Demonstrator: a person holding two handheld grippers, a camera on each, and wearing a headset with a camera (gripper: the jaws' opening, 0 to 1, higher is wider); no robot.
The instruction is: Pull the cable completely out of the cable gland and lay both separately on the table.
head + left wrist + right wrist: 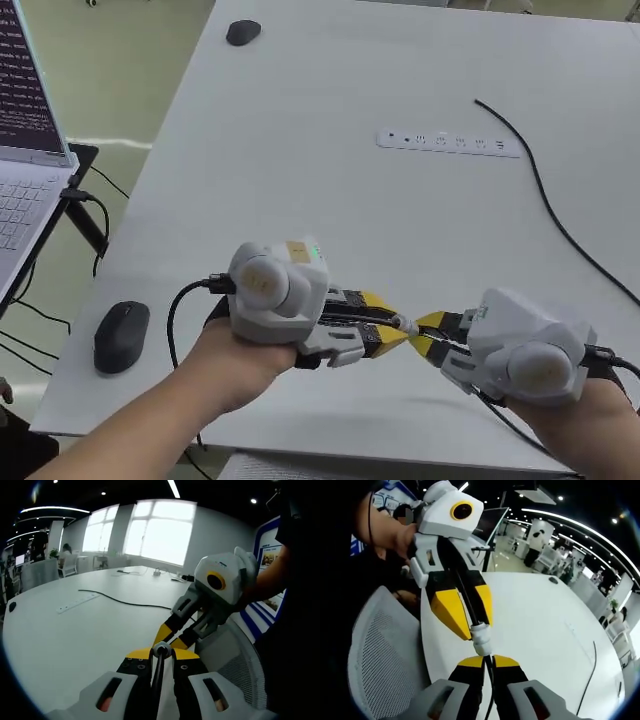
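Both grippers meet tip to tip above the white table's [300, 150] near edge. A small grey-white cable gland [405, 324] [161, 650] [481, 637] sits between them, with a thin black cable [490, 672] [157, 676] through it. My left gripper [392, 333] [161, 654] [476, 622] is shut on the gland at its yellow tips, and the cable trails back between its jaws. My right gripper [428, 336] [489, 661] [169, 636] faces it and is shut on the cable just behind the gland. Gland and cable hang in the air, off the table.
A white power strip [450, 142] lies mid-table, and a black cord [555, 215] curves past it to the right edge. One mouse [121, 335] rests at the near left, another [243, 32] at the far end. A laptop [20, 150] stands left. A mesh chair [375, 645] is below.
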